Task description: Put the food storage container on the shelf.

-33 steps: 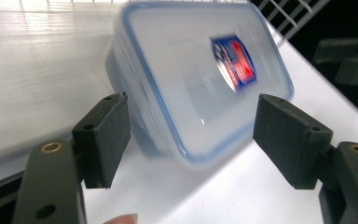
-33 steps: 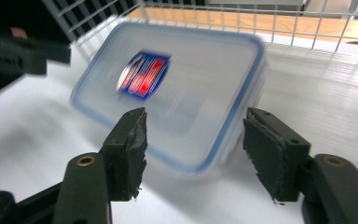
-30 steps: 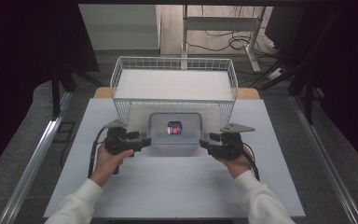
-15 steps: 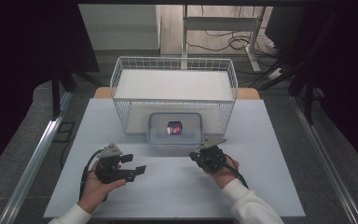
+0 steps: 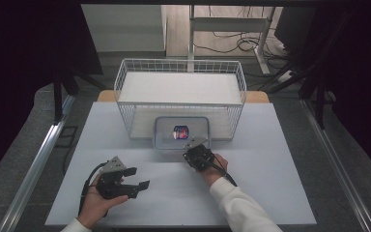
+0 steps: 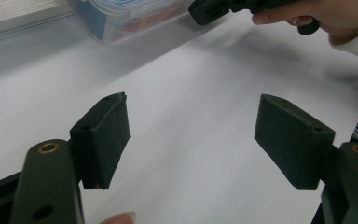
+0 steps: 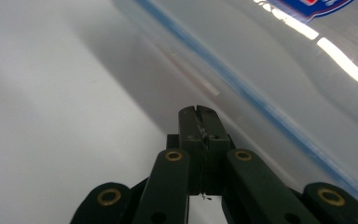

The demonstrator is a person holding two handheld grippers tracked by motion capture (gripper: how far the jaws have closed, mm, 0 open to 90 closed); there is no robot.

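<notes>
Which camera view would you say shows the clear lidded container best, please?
The high view: the whole container lies before the wire basket. The left gripper view catches one corner; the right gripper view shows a close blue-lined edge past shut jaws.

No legible text, number or brand is being shown anywhere. A red and blue label [image 5: 180, 132] is being seen through the lid of the clear container [image 5: 164, 142] on the counter, and its edge [image 7: 313, 5] is being caught in the right gripper view, but its lettering is too small and blurred to be read.
</notes>
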